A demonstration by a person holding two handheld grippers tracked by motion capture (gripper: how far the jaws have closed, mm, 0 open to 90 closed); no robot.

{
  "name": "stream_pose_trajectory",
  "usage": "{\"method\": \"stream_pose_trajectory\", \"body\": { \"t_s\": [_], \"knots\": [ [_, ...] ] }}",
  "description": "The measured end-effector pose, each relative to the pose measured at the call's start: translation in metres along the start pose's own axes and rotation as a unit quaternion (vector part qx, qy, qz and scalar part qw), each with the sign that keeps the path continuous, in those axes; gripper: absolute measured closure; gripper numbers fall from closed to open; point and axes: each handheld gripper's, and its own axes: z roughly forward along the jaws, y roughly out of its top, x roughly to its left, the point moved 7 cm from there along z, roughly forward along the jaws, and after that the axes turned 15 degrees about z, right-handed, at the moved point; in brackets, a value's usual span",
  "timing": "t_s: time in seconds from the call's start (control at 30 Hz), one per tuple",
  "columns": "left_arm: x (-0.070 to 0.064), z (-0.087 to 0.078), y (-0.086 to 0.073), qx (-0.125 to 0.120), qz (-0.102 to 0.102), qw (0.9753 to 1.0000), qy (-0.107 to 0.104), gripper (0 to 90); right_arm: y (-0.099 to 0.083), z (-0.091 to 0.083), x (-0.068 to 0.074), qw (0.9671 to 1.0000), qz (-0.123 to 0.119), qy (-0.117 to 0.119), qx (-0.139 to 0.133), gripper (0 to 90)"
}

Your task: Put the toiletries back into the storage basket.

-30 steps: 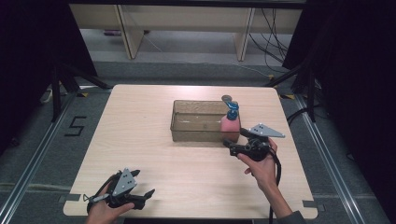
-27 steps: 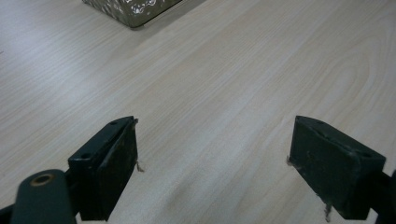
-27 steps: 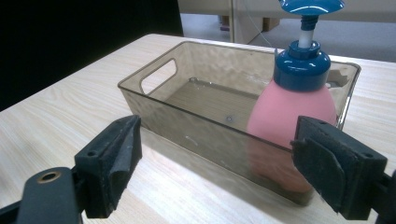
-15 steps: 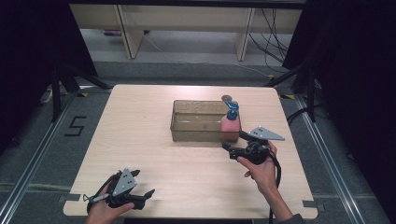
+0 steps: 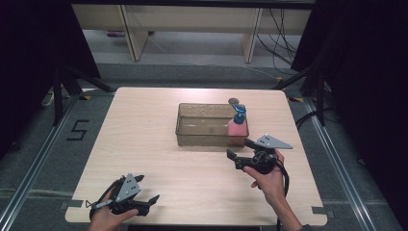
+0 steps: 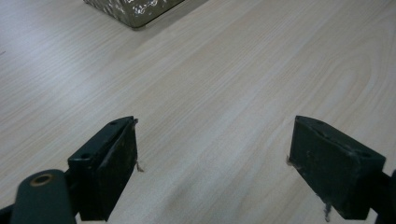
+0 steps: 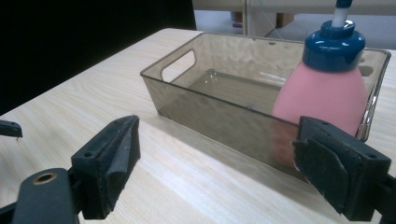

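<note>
High view: pink bottle point(image 5: 236, 128) upright in bin point(image 5: 202, 138), centre frame | right gripper point(image 5: 239, 153) wide, just below | left gripper point(image 5: 146, 198) wide, lower left

Only thing I've got moving is the right tool point(image 5: 239, 155): it's backed off toward the near edge of the pale wooden tabletop point(image 5: 144, 134), away from the pink blue-capped squeeze bottle point(image 5: 236, 126), jaws wide apart.
</note>
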Motion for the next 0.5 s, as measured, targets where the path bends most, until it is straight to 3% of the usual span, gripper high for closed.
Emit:
{"method": "stream_pose_trajectory", "body": {
  "t_s": [0.03,0.1,0.27,0.33,0.37,0.4,0.47,0.5],
  "knots": [
    [-0.0007,0.0,-0.0001,0.001,-0.002,1.0,-0.001,14.9,-0.0024,-0.0017,0.003,0.9998,0.019,-0.002,0.007,15.7],
    [-0.0006,0.0002,-0.0001,0.001,-0.003,1.0,-0.001,14.9,-0.0014,-0.0029,0.0011,1.0,-0.001,-0.004,0.001,15.7],
    [0.0002,-0.0002,-0.0008,0.004,0.001,1.0,-0.001,14.9,-0.006,-0.0043,0.0034,1.0,0.007,0.002,0.006,15.8],
    [-0.0002,-0.0001,0.0,0.0,-0.001,1.0,0.0,14.9,-0.0057,-0.0048,0.0017,1.0,-0.007,-0.004,-0.001,15.8],
    [-0.0006,-0.0001,-0.0001,0.0,-0.002,1.0,-0.001,14.9,-0.0086,-0.0058,0.0043,0.9999,0.009,0.002,0.008,15.8],
    [-0.0007,-0.0001,-0.0002,0.001,-0.003,1.0,-0.001,14.9,-0.0083,-0.0067,0.0023,1.0,-0.003,-0.004,0.006,15.8],
    [0.0006,-0.0001,-0.0005,0.003,0.002,1.0,0.0,14.9,-0.011,-0.0074,0.0061,0.9998,0.018,0.001,0.006,15.8],
    [0.0,-0.0001,0.0001,0.0,0.0,1.0,0.0,14.9,-0.0101,-0.007,0.0035,1.0,-0.006,0.003,0.004,15.8]
  ]
}}
